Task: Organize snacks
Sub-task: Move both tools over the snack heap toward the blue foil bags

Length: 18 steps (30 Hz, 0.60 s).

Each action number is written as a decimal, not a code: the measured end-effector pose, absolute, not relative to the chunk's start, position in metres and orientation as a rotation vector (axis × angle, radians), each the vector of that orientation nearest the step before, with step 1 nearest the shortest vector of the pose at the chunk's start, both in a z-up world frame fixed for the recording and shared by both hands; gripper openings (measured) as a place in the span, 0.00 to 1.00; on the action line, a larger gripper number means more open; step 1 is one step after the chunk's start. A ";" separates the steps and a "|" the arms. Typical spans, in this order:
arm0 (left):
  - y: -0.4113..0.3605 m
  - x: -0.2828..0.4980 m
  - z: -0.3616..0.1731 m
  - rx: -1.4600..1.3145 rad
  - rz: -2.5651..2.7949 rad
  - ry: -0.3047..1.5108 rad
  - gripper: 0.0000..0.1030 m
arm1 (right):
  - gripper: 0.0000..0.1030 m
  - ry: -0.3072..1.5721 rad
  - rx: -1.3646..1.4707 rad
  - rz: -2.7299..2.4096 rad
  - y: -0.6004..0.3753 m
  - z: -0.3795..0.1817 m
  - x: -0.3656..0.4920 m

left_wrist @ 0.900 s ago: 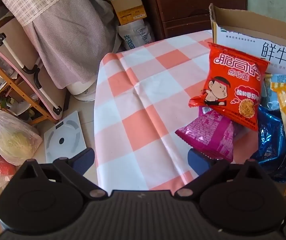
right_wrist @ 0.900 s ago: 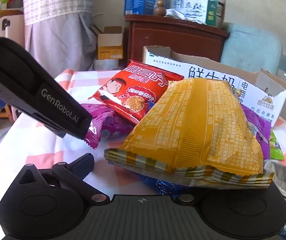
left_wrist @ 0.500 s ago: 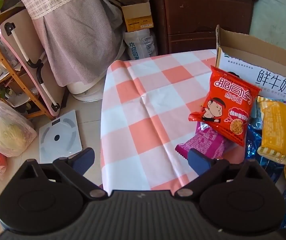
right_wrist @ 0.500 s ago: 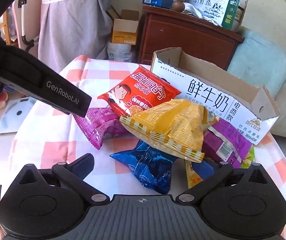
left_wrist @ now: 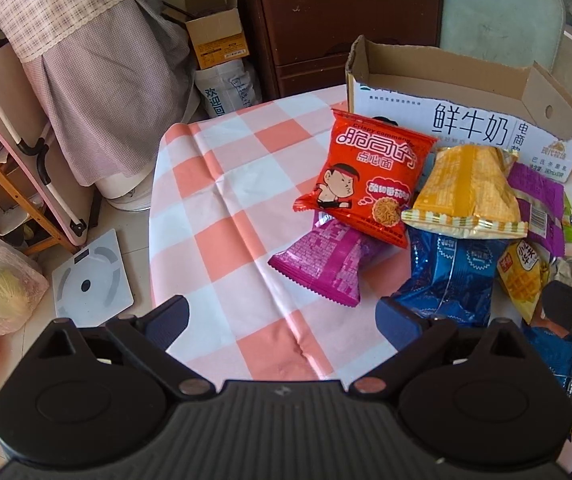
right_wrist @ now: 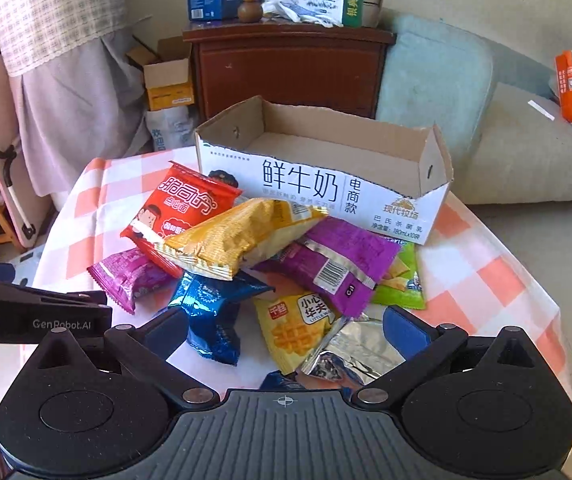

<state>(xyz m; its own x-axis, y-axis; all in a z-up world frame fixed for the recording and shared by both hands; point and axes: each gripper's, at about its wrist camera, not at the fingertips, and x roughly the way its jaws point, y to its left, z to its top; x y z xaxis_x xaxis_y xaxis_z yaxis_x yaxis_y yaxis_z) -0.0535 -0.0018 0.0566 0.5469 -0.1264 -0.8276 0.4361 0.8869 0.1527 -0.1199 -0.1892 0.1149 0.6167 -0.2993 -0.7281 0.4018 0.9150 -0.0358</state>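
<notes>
green packet (right_wrist: 400, 276) — right wrist only, floor scale (left_wrist: 91, 276) — left only

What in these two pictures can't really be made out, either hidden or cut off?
- Floor of the cardboard box: left view, its front wall hides it.
- Blue packet: right view, the yellow bag covers its top.
- Silver wrapper: right view, its front faces away.
- Green packet: right view, mostly under the purple packet.
</notes>
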 end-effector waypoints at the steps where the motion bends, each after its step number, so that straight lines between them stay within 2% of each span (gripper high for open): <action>1: -0.004 -0.056 0.056 0.366 -0.352 0.940 0.96 | 1.00 0.829 0.160 -0.411 -0.195 0.115 -0.120; 18: -0.018 -0.071 0.052 0.383 -0.418 0.966 0.96 | 1.00 0.916 0.216 -0.491 -0.220 0.094 -0.125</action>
<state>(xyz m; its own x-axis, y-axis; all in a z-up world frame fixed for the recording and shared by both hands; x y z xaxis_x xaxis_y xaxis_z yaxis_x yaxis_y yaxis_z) -0.0712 -0.0182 0.0518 0.5015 -0.1698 -0.8483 0.5025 0.8553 0.1259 -0.1254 -0.2204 0.0944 0.5089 -0.3135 -0.8017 0.4938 0.8692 -0.0264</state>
